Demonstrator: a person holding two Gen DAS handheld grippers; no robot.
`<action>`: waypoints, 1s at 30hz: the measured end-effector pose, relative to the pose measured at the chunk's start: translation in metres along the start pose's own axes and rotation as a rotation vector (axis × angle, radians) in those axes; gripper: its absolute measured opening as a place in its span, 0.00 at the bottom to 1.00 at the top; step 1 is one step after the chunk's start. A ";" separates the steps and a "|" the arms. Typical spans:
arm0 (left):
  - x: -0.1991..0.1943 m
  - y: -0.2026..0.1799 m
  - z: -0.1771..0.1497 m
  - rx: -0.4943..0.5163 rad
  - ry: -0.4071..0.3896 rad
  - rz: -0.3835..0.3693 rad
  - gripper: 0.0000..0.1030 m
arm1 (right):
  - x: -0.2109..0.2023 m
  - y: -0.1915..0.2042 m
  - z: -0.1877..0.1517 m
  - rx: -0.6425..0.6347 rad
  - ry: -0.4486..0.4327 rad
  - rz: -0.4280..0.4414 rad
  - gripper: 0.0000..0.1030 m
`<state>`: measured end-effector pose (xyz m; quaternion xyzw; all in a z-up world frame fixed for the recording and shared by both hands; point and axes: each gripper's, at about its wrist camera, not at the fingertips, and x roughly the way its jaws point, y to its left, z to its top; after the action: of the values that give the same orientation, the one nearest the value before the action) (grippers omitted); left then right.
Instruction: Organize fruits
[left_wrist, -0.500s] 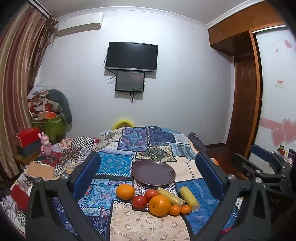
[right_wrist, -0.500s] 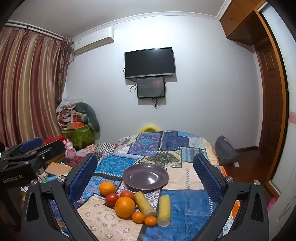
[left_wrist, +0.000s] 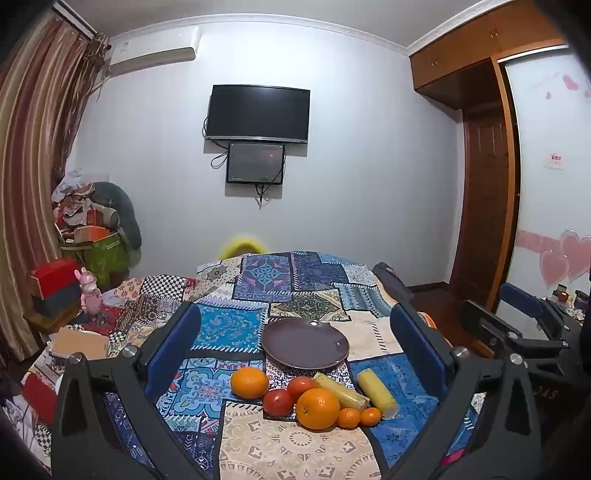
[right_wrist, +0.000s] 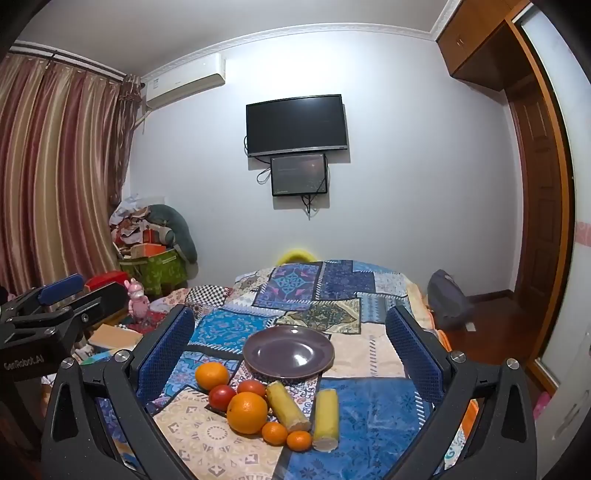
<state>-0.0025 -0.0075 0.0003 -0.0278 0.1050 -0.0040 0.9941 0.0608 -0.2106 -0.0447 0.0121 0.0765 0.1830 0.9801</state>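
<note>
Both hand-held grippers, left (left_wrist: 295, 347) and right (right_wrist: 290, 347), are held wide open and empty above the bed (right_wrist: 369, 402). From the left, oranges (right_wrist: 246, 412), tomatoes (right_wrist: 222, 397), tangerines (right_wrist: 274, 433) and two corn cobs (right_wrist: 326, 414) are clustered on the quilt, just in front of the empty purple plate (right_wrist: 289, 351).

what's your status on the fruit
Left gripper and right gripper open, empty. Fruit pile on quilt, plate bare. Nothing in the way.
</note>
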 end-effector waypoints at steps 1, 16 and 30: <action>0.002 0.002 -0.003 0.002 -0.003 0.003 1.00 | 0.000 0.000 -0.001 0.002 0.000 -0.001 1.00; 0.003 0.000 -0.003 0.012 0.002 0.005 1.00 | -0.002 0.000 0.000 0.011 0.003 -0.001 1.00; 0.005 -0.001 -0.006 0.020 0.012 0.022 1.00 | -0.001 0.000 -0.001 0.009 0.013 0.000 1.00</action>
<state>0.0015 -0.0084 -0.0062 -0.0167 0.1110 0.0058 0.9937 0.0600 -0.2105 -0.0453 0.0152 0.0836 0.1829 0.9795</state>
